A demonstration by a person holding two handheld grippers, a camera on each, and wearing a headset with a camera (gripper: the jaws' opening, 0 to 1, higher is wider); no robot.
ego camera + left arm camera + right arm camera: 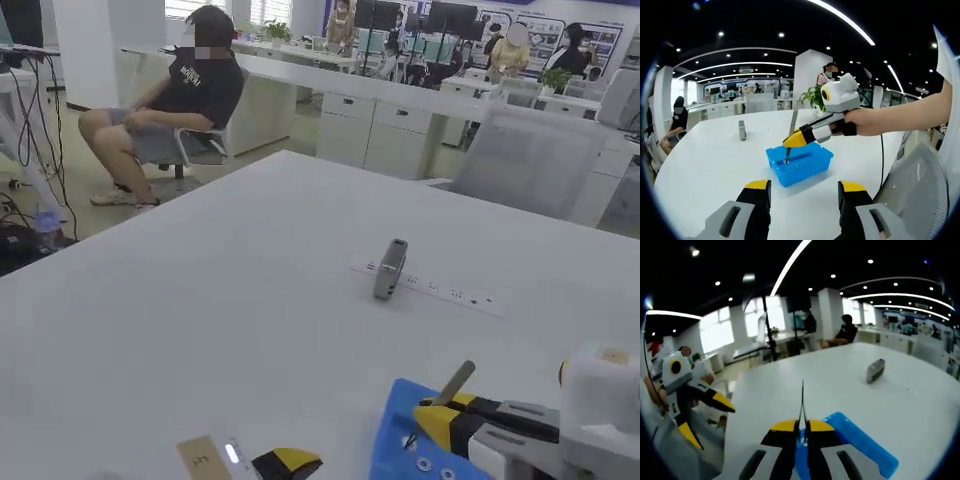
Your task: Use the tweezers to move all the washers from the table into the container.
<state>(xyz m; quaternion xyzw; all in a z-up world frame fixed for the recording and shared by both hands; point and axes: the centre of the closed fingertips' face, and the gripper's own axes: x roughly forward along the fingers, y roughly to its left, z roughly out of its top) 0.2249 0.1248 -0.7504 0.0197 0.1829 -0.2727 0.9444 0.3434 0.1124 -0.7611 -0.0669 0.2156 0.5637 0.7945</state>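
A blue container (392, 440) sits on the white table (220, 330) near the front edge, with small washers (425, 463) lying in it. My right gripper (432, 410) is shut on the grey tweezers (455, 385), which slant down so their tip is inside the container (805, 165). I cannot tell whether the tip holds a washer. In the right gripper view the tweezers (802, 400) stand out from the shut jaws (802, 426) above the container (860, 445). My left gripper (805, 192) stays open and holds nothing, a little short of the container.
A white power strip (430, 285) lies mid-table with a grey device (390, 268) standing on it. A grey chair (530, 160) stands at the far right edge. A person sits on a chair (190, 90) beyond the table's far left.
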